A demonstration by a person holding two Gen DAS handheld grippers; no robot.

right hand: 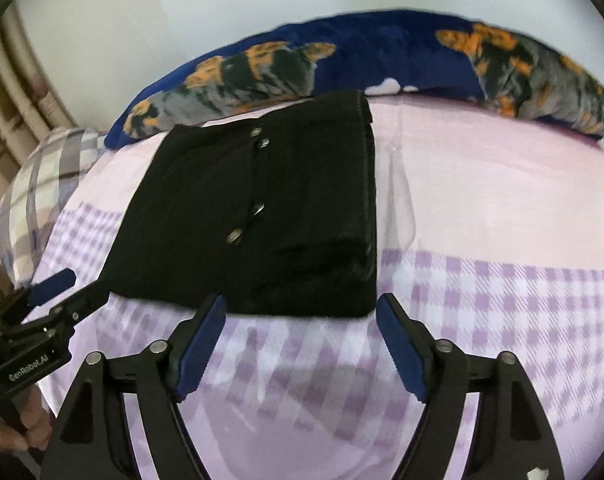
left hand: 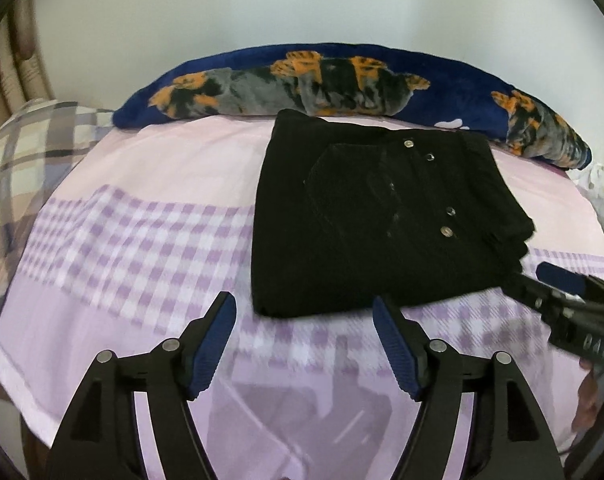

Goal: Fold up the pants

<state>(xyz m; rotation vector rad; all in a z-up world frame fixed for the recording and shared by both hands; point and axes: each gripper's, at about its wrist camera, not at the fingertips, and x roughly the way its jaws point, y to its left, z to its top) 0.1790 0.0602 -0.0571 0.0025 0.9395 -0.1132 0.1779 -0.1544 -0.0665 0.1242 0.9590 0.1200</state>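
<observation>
The black pants (left hand: 366,216) lie folded into a compact rectangle on the bed, with several silver snaps showing on top. They also show in the right wrist view (right hand: 262,216). My left gripper (left hand: 304,312) is open and empty, just in front of the pants' near edge. My right gripper (right hand: 302,308) is open and empty, its tips at the pants' near edge. The right gripper also shows in the left wrist view (left hand: 542,280), and the left gripper in the right wrist view (right hand: 74,284).
The bed has a pink and purple checked sheet (left hand: 142,240). A long blue pillow with orange and grey print (left hand: 342,80) lies along the far side against a white wall. A plaid pillow (left hand: 26,148) lies at the left.
</observation>
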